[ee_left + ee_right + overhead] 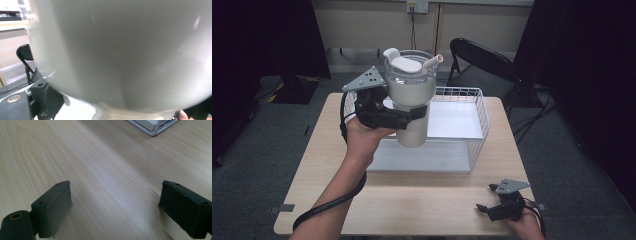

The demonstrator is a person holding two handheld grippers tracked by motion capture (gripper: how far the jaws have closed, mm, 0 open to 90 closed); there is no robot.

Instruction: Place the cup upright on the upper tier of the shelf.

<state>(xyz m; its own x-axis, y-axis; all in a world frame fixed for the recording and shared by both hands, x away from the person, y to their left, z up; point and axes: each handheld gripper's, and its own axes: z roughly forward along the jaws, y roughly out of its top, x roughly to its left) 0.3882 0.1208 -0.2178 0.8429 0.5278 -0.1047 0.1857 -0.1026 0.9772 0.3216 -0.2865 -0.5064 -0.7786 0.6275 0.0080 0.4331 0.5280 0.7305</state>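
Observation:
A large white tumbler (411, 97) with a clear lid and a straw is held upright in the air above the front of the wire basket (479, 107). My left gripper (409, 116) is shut around its lower body. In the left gripper view the tumbler's white wall (125, 50) is pressed close to the camera, with one black jaw showing at the lower left. My right gripper (484, 209) rests open near the table's front right edge. Its two black jaws stand wide apart over bare wood (115, 187) with nothing between them.
The white wire basket with a flat white floor stands on the far half of the wooden table (422, 195); its corner (155, 127) shows in the right gripper view. A black folding chair (477, 60) stands behind the table. Dark curtains hang on both sides.

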